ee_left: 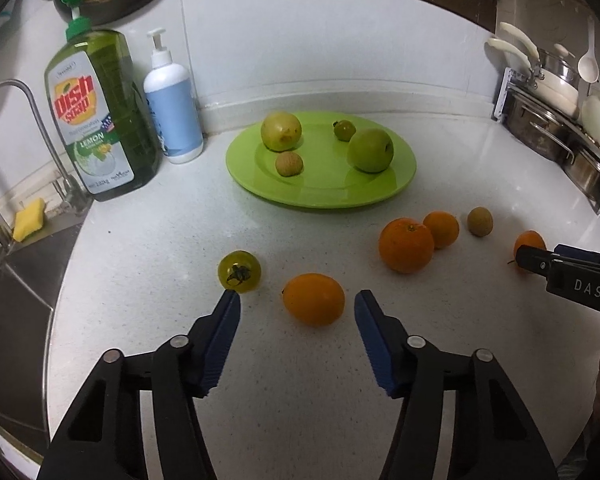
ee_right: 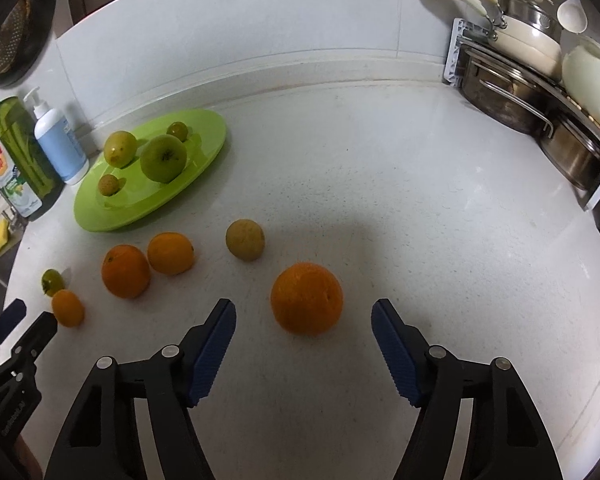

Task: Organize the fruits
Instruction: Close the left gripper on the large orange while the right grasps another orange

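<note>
My left gripper is open, and a small oval orange fruit lies on the white counter just ahead of its blue fingertips, untouched. A green tomato sits by the left tip. My right gripper is open around a round orange without pressing it. Two more oranges and a brownish small fruit lie between the grippers. The green plate at the back holds a green apple, a yellow-green fruit, a small green tomato and a brownish fruit.
A green dish soap bottle and a white pump bottle stand left of the plate, beside the sink with its tap and a yellow sponge. Stacked steel pots and pans fill the back right corner.
</note>
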Action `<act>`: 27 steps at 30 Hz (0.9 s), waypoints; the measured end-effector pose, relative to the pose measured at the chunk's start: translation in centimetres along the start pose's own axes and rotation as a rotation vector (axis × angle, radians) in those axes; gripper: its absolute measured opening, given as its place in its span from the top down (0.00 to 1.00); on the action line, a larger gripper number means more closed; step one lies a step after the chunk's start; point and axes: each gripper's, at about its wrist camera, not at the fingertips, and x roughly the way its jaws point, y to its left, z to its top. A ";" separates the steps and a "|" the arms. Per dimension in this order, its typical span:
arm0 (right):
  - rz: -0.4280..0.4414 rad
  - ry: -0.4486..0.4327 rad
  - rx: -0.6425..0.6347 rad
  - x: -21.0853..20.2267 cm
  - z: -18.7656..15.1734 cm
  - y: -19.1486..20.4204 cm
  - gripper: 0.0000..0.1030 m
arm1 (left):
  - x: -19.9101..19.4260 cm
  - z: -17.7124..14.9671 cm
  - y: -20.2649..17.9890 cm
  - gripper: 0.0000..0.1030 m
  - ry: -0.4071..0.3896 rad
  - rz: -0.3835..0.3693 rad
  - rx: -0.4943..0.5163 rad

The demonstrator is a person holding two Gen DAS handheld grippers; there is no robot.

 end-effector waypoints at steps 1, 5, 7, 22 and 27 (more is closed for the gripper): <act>-0.001 0.003 -0.001 0.2 0.0 0.0 0.34 | 0.2 0.0 0.0 0.47 0.005 -0.005 0.000; -0.001 0.021 0.000 0.9 0.2 0.0 0.36 | 0.9 0.0 -0.1 0.50 0.022 -0.021 -0.001; 0.000 0.029 0.004 1.2 0.2 -0.1 0.38 | 1.2 0.1 -0.1 0.52 0.028 -0.034 0.001; 0.015 0.051 0.002 2.3 0.6 -0.1 0.49 | 2.5 0.3 -0.4 0.58 0.054 -0.057 -0.001; 0.011 0.047 -0.002 2.3 0.6 -0.1 0.56 | 2.7 0.4 -0.5 0.62 0.055 -0.051 0.001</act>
